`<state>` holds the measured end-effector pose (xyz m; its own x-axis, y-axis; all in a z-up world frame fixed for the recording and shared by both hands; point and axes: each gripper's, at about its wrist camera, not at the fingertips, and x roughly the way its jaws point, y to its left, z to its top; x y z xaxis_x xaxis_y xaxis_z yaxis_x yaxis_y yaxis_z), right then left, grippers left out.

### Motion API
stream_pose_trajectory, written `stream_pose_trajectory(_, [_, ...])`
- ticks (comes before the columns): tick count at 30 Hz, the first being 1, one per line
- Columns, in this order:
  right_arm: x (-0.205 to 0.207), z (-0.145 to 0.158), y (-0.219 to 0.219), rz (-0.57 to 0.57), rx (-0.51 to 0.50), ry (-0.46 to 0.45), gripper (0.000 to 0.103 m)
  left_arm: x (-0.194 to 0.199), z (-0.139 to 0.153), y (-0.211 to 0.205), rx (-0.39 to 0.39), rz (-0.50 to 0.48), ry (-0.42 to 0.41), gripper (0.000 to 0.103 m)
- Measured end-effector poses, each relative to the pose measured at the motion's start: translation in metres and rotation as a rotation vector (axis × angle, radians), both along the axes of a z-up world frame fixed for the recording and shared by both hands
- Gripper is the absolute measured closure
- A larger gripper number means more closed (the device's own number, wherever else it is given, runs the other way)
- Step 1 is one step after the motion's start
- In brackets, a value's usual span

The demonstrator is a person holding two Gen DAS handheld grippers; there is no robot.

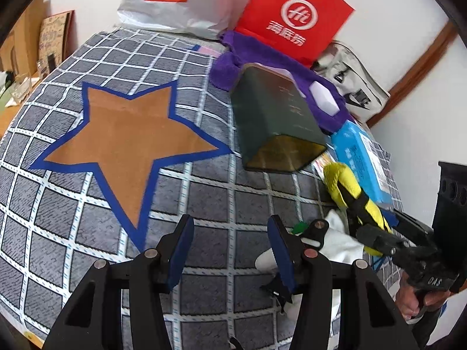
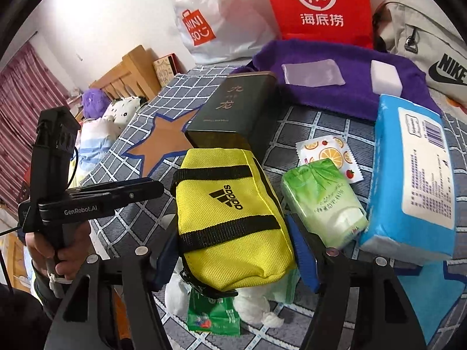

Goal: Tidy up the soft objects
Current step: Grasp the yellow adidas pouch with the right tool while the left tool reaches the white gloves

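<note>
Fingers (image 2: 303, 250) of the right gripper (image 2: 233, 253) hide the yellow pouch (image 2: 230, 218) sides.

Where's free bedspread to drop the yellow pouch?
Free: the orange star patch and the checked bedspread around it, left of the dark green box. Crowded: right of the box, where the yellow pouch, green tissue pack, blue tissue pack and purple towel lie close together.
</note>
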<state>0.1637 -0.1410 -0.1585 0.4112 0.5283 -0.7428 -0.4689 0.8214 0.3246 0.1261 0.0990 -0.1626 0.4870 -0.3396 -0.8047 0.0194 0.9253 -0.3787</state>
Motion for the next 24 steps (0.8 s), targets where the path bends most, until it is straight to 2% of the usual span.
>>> stream_pose_trajectory(6, [-0.013, -0.005, -0.010, -0.004, -0.005, 0.012, 0.035, -0.019, 0.007, -0.032, -0.007, -0.160, -0.040, 0.055])
stream_pose_trajectory(9, [-0.019, -0.009, -0.016, -0.010, -0.005, 0.018, 0.034, -0.026, 0.000, -0.050, 0.010, -0.220, -0.022, 0.056])
stream_pose_trajectory(13, [-0.023, -0.019, -0.021, -0.008, -0.043, 0.048, 0.031, -0.034, -0.008, -0.062, 0.049, -0.244, -0.009, 0.063])
stream_pose_trajectory(18, [-0.027, -0.021, -0.027, -0.015, -0.048, 0.046, 0.028, -0.043, -0.003, -0.065, 0.077, -0.247, -0.032, 0.069])
stream_pose_trajectory(24, [-0.028, -0.019, -0.030, -0.024, -0.021, 0.022, 0.031, -0.051, 0.002, -0.060, 0.081, -0.258, -0.036, 0.069])
